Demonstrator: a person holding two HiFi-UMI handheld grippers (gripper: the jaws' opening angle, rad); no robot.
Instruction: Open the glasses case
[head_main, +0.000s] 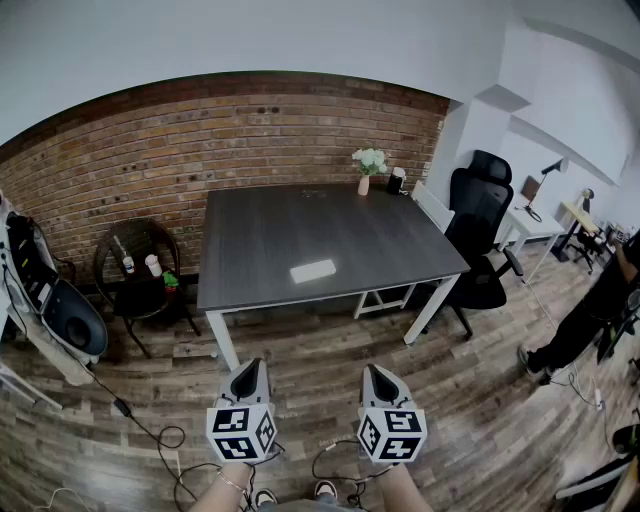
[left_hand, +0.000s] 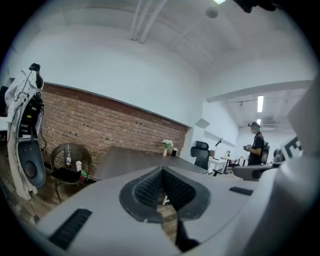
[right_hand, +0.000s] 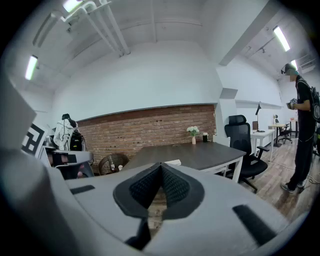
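The glasses case (head_main: 313, 270) is a flat white oblong lying shut on the dark grey table (head_main: 260, 240), near its front edge. It also peeks over the right gripper's jaws as a white sliver, the case (right_hand: 173, 162). Both grippers are held low over the wooden floor, well short of the table and far from the case. My left gripper (head_main: 250, 369) and right gripper (head_main: 378, 372) point toward the table side by side. The left gripper (left_hand: 162, 170) has its ribbed pads meeting at the tips with nothing between them. The right gripper (right_hand: 161, 165) looks the same.
A vase of white flowers (head_main: 369, 165) and a black cup (head_main: 397, 180) stand at the table's far right corner. A black office chair (head_main: 480, 235) is right of the table, a wicker chair (head_main: 135, 270) left. A person (head_main: 600, 300) stands at far right. Cables (head_main: 150, 430) trail on the floor.
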